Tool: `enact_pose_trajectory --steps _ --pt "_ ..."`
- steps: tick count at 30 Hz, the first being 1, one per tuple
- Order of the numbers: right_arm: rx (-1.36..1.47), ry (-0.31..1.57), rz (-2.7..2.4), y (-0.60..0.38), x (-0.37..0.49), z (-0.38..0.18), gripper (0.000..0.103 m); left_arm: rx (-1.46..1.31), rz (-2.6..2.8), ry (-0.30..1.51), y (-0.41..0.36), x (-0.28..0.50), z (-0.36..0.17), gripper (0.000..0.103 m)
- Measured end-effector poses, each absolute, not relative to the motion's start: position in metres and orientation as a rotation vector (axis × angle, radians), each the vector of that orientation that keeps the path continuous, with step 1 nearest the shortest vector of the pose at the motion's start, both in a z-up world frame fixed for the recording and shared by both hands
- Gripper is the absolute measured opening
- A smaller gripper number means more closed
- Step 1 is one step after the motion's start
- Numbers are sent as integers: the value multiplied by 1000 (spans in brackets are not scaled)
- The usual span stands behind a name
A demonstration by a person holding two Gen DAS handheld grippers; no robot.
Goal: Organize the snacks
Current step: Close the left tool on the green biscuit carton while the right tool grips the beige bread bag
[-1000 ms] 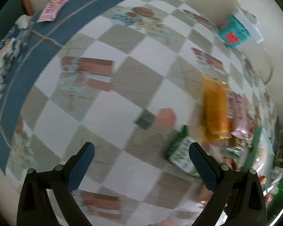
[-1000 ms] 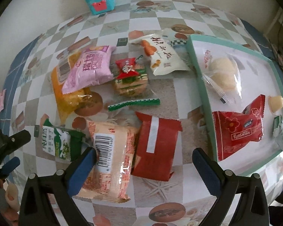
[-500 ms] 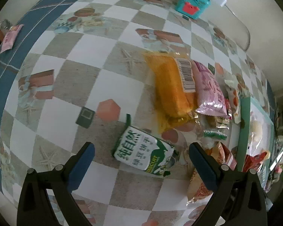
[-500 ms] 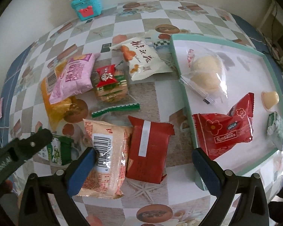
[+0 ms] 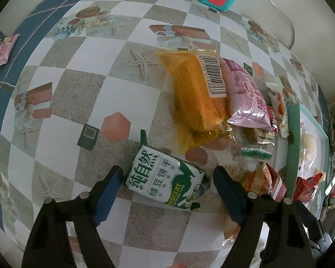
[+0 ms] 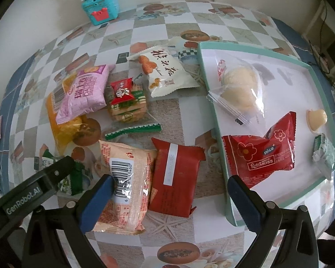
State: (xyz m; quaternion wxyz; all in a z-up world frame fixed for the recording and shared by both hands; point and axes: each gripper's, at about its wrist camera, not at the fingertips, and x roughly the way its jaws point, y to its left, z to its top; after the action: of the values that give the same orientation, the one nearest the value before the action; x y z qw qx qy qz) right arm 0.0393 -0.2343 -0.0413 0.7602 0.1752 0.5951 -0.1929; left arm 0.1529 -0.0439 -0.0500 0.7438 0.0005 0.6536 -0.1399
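- While my left gripper (image 5: 167, 176) hangs low over the table with its blue pads spread wide, the green-and-white biscuit packet (image 5: 166, 179) lies flat between them, not yet pinched.
- My right gripper (image 6: 169, 185) is spread wide too and holds nothing; beneath it lie a peach packet with a barcode (image 6: 125, 185) and, touching its side, a dark red packet (image 6: 176, 176).
- Just right of those sits the teal tray (image 6: 221, 134). It already holds a red Rate Kiss packet (image 6: 261, 151), a clear bag of pale puffs (image 6: 236, 87), a small jelly cup (image 6: 316, 117) and a little green-and-white packet (image 6: 323, 151).
- Farther out on the checked tablecloth (image 5: 62, 96), loose snacks are still waiting: a green-edged clear wrapper (image 6: 134, 130), a biscuit stack with a red sweet on top (image 6: 127, 102), a pink Swiss roll packet (image 6: 84, 93) overlapping an orange cake packet (image 5: 196, 93), and a white packet (image 6: 165, 71) touching the tray's rim.
- By my count, four are tidied and about eight remain, so I judge the job under halfway done.
- At the far edge stands a teal box (image 6: 101, 5).
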Motion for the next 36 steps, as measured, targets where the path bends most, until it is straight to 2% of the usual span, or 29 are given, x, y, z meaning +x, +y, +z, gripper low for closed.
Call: enact_pose_trajectory --steps 2,4,18,26,30,32,34,36 --pt "374 1296 -425 -229 40 -40 103 -3 -301 1439 -41 151 -51 83" --pt "369 1295 -429 -225 40 -39 102 -3 -289 1447 -38 150 -53 77" --pt "375 1238 -381 -213 39 -28 100 -28 -159 1449 14 159 -54 77" --pt "446 1220 -231 -185 49 -32 82 -69 -35 1439 63 168 -52 77" --pt "442 1235 -218 -176 52 -38 78 -86 -28 1442 75 170 -52 77" --pt "443 1247 -233 -176 53 -43 68 -88 -30 1443 77 169 -52 77" --pt "445 1251 -240 -177 53 -46 67 -91 -32 1444 79 169 -52 77" --pt "442 1251 -234 -176 55 -47 56 -91 -32 1446 77 171 -54 77"
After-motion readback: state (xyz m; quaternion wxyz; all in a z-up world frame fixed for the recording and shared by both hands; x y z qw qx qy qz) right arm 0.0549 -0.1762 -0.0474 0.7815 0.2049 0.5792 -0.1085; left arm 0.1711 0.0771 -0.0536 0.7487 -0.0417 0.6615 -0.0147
